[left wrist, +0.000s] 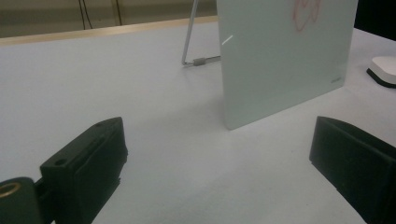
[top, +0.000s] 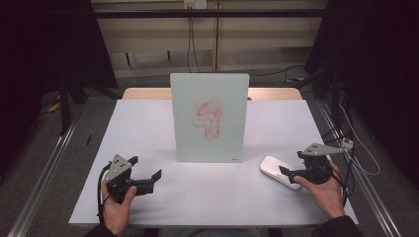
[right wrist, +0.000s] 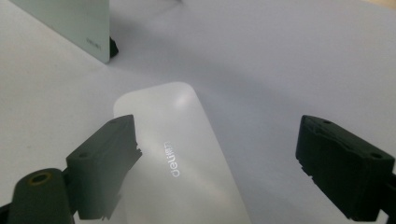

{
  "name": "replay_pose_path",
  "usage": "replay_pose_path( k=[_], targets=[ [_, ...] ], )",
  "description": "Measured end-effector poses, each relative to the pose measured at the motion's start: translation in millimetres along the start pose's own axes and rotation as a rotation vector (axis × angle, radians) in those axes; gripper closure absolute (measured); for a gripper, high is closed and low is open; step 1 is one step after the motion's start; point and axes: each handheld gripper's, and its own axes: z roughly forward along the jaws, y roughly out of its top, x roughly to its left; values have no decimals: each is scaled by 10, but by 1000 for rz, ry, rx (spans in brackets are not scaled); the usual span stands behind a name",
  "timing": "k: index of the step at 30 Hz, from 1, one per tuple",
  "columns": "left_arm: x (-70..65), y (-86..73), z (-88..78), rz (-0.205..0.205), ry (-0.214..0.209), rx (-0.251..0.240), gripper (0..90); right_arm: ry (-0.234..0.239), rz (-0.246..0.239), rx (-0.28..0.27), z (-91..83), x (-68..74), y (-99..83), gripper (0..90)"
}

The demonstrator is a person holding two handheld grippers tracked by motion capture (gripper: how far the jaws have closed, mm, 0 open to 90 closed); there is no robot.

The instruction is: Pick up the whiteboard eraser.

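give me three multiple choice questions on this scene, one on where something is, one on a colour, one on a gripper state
1. Where does the white eraser lie?
A. behind the board
B. on the table, in front of the right gripper
C. in the left gripper

2. What colour is the scribble on the whiteboard?
A. blue
B. green
C. red

3. How do the right gripper's jaws stand?
A. open, astride the eraser
B. shut on the eraser
C. shut on nothing

Answers:
1 B: the high view shows it on the table by the board's near right corner.
2 C: the lines are red.
3 A: the right gripper view shows both jaws wide apart.
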Motion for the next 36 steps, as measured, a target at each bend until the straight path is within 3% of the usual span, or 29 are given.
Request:
replay_pose_path(
  k=[10, 16, 23, 26, 36],
  targets=[
    [3, -2, 4, 8, 2, 4, 39, 116, -54, 101, 152, 30, 93, 148],
    [-6, -3, 10, 11, 1, 10, 39, 126, -90, 134, 197, 63, 112, 170],
    [-7, -5, 13, 11, 6, 7, 39, 146, -141, 211, 310, 99, 109, 211],
    [-8, -4, 12, 11, 6, 6, 39, 149, -163, 209, 307, 116, 120, 278],
    [-11, -7, 16, 9, 9, 13, 40, 167, -188, 240, 317, 93, 130, 290]
  ],
)
